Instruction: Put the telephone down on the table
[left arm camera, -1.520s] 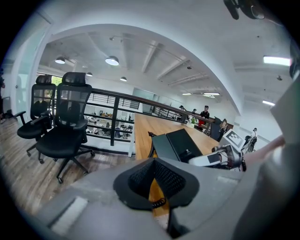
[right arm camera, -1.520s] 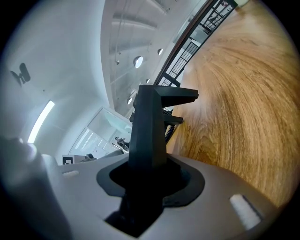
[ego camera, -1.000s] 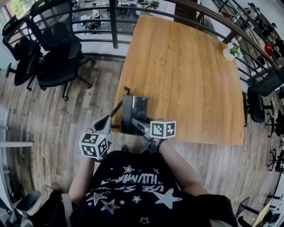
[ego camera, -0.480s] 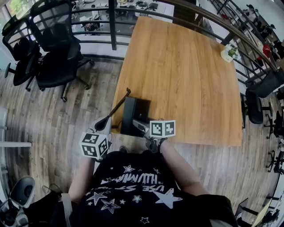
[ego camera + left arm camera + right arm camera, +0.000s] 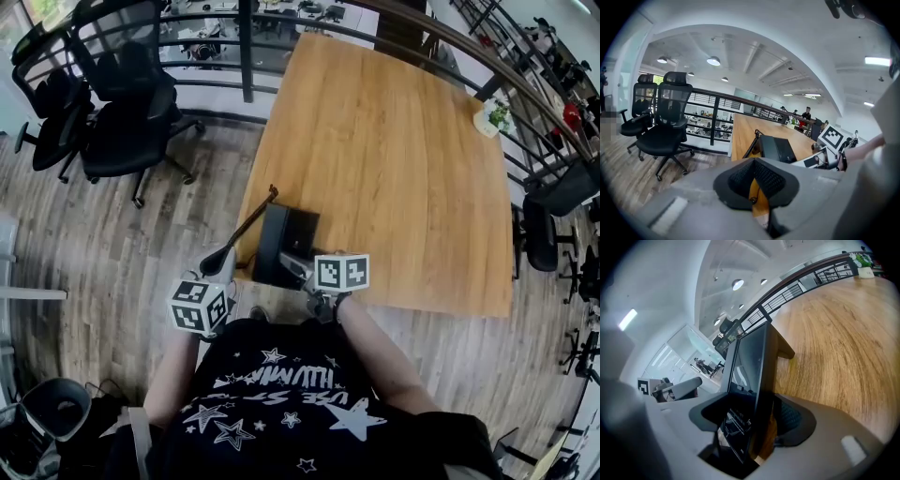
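At the near left corner of the broad, light-brown wooden table (image 5: pixel 394 159), the black slab-shaped desk telephone (image 5: pixel 287 242) is standing on one narrow edge, close to the rim nearest the person. The right gripper (image 5: pixel 292 267) is letting go of it: its jaws have just been spreading and are now gaping wide. The telephone is standing between them, and a strip of wood is showing between its body and the right-hand pad in the right gripper view. The left gripper (image 5: pixel 223 262) is hovering just off the table's left side. Its jaws are drawn almost together on what looks like the thin black cord (image 5: pixel 251 221), which is now running straight from that gripper's tip past the telephone's far corner, where a second ago it was lying looser and kinked. The telephone's weight seems to be resting on the table, so the placing is looking all but finished. What remains is probably backing the right gripper away cleanly. A slab on edge this near the rim is likely tippy, and a pull on that straightened cord could bring it over.
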Demonstrator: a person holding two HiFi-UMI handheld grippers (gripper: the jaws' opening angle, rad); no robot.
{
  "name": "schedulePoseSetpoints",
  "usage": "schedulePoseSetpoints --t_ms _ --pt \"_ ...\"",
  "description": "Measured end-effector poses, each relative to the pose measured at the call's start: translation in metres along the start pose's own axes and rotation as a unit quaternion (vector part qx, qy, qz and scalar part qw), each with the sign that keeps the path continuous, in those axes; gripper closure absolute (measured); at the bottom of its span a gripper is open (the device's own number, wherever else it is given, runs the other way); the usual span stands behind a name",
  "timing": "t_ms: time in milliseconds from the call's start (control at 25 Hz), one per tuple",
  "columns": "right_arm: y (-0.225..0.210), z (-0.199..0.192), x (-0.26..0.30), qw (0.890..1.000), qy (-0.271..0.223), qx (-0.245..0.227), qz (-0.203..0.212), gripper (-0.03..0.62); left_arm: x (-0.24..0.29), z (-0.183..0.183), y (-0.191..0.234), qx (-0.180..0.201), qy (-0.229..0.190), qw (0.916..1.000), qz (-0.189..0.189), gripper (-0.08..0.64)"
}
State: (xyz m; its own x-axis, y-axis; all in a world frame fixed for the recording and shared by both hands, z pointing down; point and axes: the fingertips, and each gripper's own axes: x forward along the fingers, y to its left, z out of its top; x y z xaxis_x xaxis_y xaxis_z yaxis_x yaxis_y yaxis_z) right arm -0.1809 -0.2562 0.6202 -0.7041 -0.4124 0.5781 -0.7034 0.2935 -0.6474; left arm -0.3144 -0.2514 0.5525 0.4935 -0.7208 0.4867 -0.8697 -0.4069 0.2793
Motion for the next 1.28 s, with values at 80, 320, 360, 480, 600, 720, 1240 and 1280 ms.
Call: schedulePoseSetpoints --t_ms 80,320,360,480,600,720,1240,1280 --pt "-0.001 0.000 -0.002 1.000 0.001 -0.003 0.001 0.294 0.000 0.000 0.000 -0.002 -0.001 1.0000 0.007 0.558" --pt "-0.008 0.010 -0.022 1.000 -0.004 -0.015 0.019 0.316 -0.002 0.003 -0.006 -0.013 -0.014 0.9991 0.038 0.558" --pt "-0.008 0.011 -0.024 1.000 -0.002 -0.022 0.022 0.323 -0.004 0.003 -0.006 -0.015 -0.016 0.9988 0.043 0.558" --pt "-0.007 0.018 -0.029 0.998 0.003 -0.049 0.027 0.336 -0.008 0.003 -0.006 -0.022 -0.022 0.9976 0.062 0.558" --pt "-0.007 0.032 -0.033 0.997 -0.004 -0.066 0.035 0.353 -0.013 0.004 -0.011 -0.029 -0.031 0.9955 0.085 0.558" --pt "-0.015 0.042 -0.040 0.996 -0.012 -0.077 0.033 0.382 -0.018 0.002 -0.018 -0.035 -0.039 0.9928 0.107 0.558" --pt "-0.039 0.057 -0.085 0.991 -0.008 -0.113 0.065 0.508 -0.027 -0.018 -0.080 -0.071 -0.060 0.9793 0.180 0.558" --pt "-0.040 0.056 -0.089 0.991 -0.005 -0.118 0.067 0.524 -0.029 -0.019 -0.085 -0.074 -0.061 0.9780 0.185 0.558"
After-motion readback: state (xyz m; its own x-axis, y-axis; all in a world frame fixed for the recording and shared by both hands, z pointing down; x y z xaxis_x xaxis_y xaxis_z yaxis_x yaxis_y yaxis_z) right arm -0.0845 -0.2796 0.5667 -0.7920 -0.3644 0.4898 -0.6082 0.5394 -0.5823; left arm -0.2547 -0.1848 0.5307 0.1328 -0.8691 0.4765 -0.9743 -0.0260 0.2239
